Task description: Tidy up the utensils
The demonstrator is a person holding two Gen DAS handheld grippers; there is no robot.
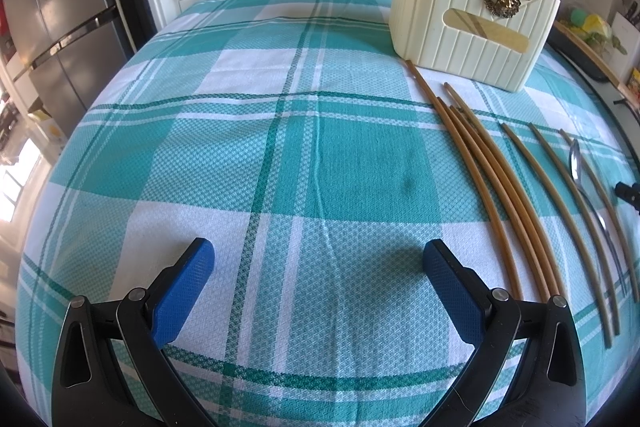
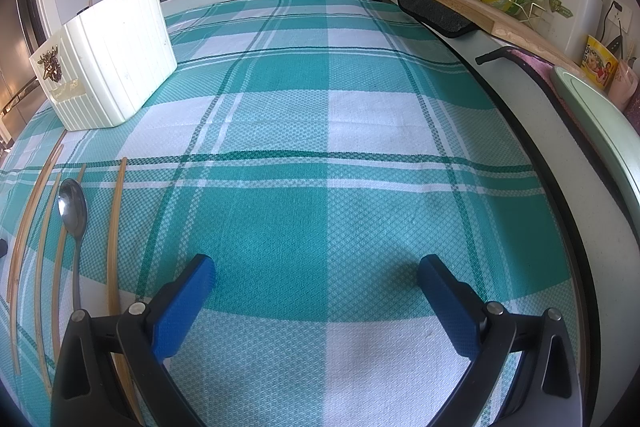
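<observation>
- Chopsticks point(image 1: 492, 187) lie loose on the checked cloth point(image 1: 280, 147) in front of the cream holder point(image 1: 472, 23), several bunched and touching; a pinch on one could drag its neighbours or pick up two.
- Spoon point(image 2: 73, 205) lies between chopsticks, close on both sides; grabbing it risks knocking a stick or clamping one with it.
- Thin round sticks flat on cloth: gripper may snag the fabric or let a stick roll out.
- Holder stands upright, one stick already poking out the top; a tilted insert could hit the rim or tip it.
- Left gripper point(image 1: 320, 267) wide open, empty, over bare cloth left of the sticks.
- Right gripper point(image 2: 316, 283) wide open, empty, utensils off to its left.
- Both grippers reaching the same cluster could collide.
- Surface edge at right near the counter; little risk there.
</observation>
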